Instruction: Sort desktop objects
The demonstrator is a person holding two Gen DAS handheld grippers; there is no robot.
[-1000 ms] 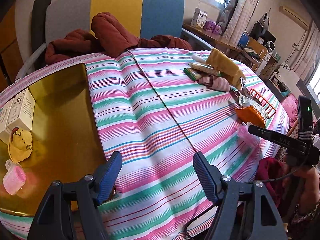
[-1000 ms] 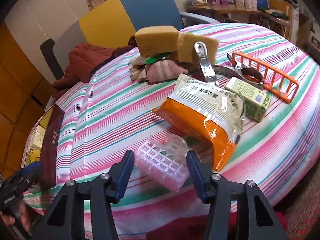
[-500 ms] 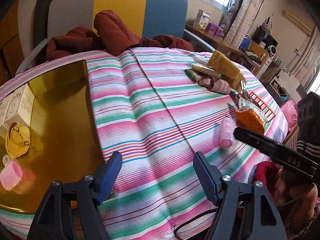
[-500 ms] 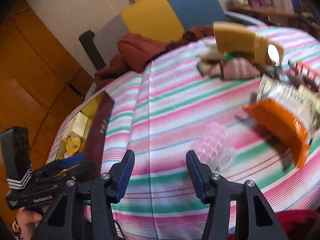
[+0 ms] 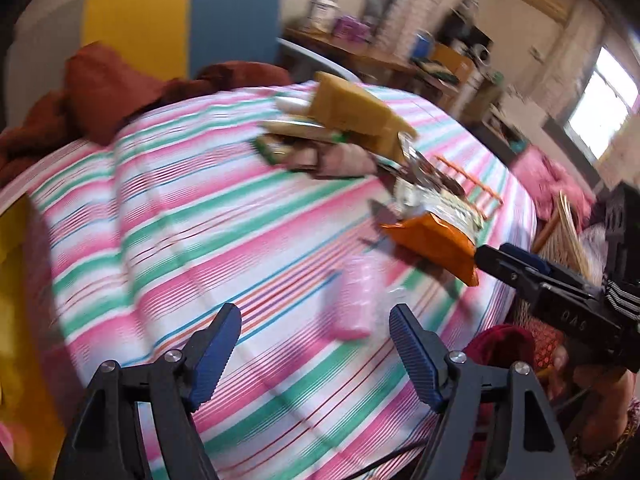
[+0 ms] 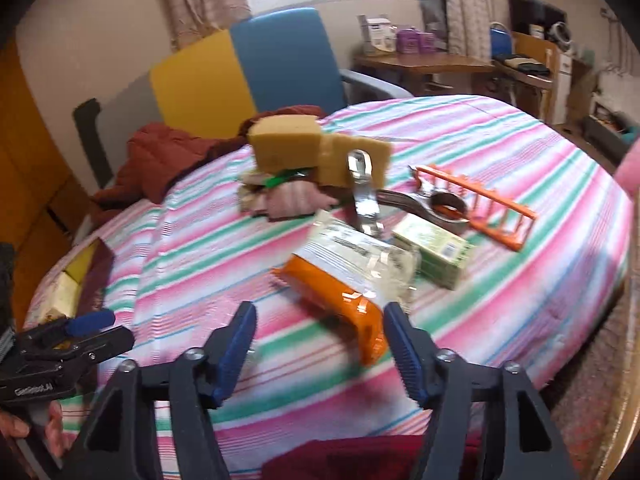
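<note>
A pink plastic roller [image 5: 354,300] lies on the striped tablecloth [image 5: 200,220], just ahead of my open, empty left gripper [image 5: 316,330]. My right gripper [image 6: 316,330] is open and empty; it shows at the right of the left wrist view [image 5: 516,268]. It hovers over the near end of an orange-and-white snack bag [image 6: 344,280], which also shows in the left wrist view [image 5: 436,236]. Behind the bag lie a green box [image 6: 434,250], metal tongs [image 6: 364,200], an orange rack [image 6: 484,210], yellow sponges [image 6: 296,148] and a pink cloth [image 6: 296,202].
A gold tray [image 6: 86,266] with boxes lies at the table's left edge. A yellow-and-blue chair [image 6: 248,68] with a red-brown jacket [image 6: 164,148] stands behind the table. My left gripper shows at the lower left of the right wrist view [image 6: 80,332]. The left wrist view is motion-blurred.
The pink roller left my right gripper and now lies on the cloth. My left gripper swung right toward it. My right gripper turned back to the snack bag.
</note>
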